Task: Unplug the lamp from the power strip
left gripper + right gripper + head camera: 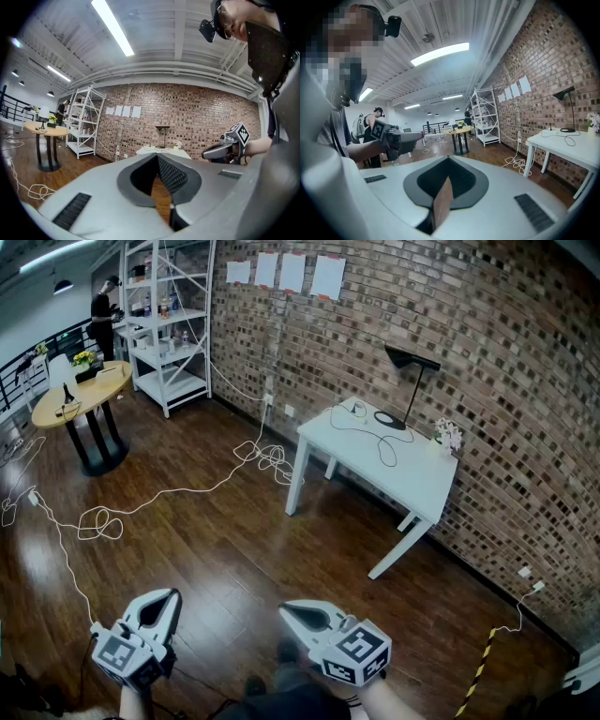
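- Well ahead of both grippers, the lamp (pixel 410 381) stands on the white table (pixel 422 476) by the brick wall (pixel 487 343), a white cord (pixel 380 437) looping beside its base.
- Left gripper (pixel 167 598) and right gripper (pixel 289 609) hang over the wood floor (pixel 234 549), jaws together, empty.
- Only the right gripper view shows a person with a backpack (pixel 370 126) beyond the left gripper.
- Far left of the grippers, a shelf (pixel 178 382) holds bottles (pixel 164 307).

black lamp (pixel 410 356), white table (pixel 424 476), red brick wall (pixel 511 381)
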A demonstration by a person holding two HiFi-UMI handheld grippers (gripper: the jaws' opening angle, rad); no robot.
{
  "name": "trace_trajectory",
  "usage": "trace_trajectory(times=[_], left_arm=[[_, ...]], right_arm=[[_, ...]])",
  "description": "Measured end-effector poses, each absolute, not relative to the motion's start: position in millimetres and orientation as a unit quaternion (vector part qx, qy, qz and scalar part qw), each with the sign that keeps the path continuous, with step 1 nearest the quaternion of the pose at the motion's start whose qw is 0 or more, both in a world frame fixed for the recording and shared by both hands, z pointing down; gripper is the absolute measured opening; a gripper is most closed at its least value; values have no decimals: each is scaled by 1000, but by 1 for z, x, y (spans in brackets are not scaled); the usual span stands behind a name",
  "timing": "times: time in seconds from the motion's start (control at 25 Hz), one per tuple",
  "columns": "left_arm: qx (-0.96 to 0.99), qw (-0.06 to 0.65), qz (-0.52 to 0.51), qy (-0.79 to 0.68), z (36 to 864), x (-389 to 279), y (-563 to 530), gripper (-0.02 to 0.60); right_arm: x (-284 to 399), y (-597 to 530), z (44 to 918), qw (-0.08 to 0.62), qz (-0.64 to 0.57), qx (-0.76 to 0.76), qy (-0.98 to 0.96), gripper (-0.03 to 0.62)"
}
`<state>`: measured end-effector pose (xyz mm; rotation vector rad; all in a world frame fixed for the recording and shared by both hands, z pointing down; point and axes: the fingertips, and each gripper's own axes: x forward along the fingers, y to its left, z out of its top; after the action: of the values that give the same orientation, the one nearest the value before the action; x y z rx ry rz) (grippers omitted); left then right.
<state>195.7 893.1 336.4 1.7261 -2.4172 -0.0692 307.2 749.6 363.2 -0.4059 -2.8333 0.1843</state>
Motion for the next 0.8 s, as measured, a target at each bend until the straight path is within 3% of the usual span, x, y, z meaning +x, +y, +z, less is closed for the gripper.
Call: trace_trajectory(times=[0.4, 0.8], left_arm=[[561, 120, -10, -819, 361, 173, 861, -5], [587, 104, 40, -802, 335, 130, 725, -5]], right_arm=[[272, 705, 369, 101, 100, -151, -978, 2], [251, 582, 384, 100, 62, -116, -986, 2]])
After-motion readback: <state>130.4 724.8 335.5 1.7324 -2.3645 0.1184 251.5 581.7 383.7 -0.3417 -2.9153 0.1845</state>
